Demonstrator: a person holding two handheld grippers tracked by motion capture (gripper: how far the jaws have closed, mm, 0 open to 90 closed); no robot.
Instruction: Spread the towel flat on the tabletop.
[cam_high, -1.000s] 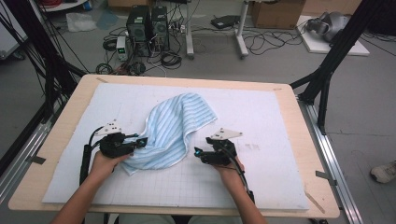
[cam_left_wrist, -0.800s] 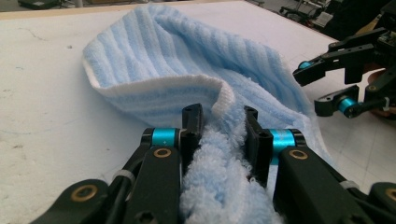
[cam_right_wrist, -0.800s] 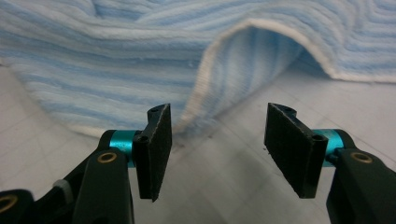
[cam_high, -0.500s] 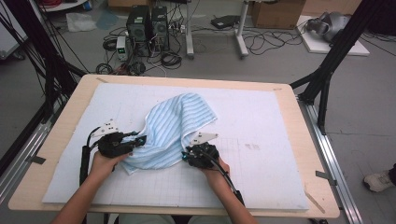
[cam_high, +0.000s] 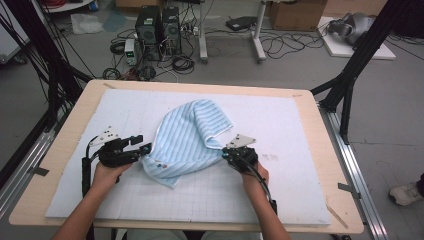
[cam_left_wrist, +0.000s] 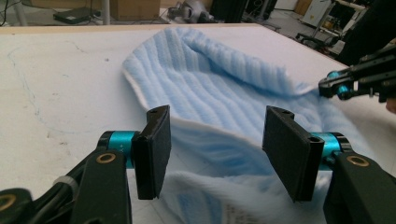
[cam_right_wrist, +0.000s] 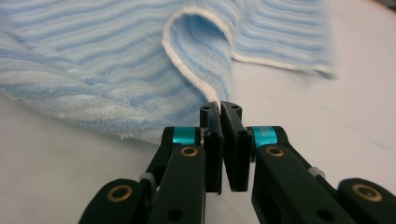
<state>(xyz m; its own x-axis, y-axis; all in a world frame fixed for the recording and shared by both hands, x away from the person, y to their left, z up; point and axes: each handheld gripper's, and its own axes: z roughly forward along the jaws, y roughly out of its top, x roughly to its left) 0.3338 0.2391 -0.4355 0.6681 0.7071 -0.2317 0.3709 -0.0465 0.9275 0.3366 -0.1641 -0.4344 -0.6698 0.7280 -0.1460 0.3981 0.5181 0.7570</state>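
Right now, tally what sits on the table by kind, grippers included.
Blue-and-white striped towel: 1
Hand-held grippers: 2, the left gripper and the right gripper
White mat covering the table: 1
Total: 4

towel (cam_high: 186, 142): light blue with paler stripes, white edging | mat (cam_high: 300, 165): white, faint grid lines | table (cam_high: 327, 145): pale wood rim | left gripper (cam_left_wrist: 212, 151), right gripper (cam_right_wrist: 220, 140): black, teal collars

Black left gripper (cam_left_wrist: 210, 154) with teal collars, brass-looking screws, flat square pads (cam_left_wrist: 156, 149).
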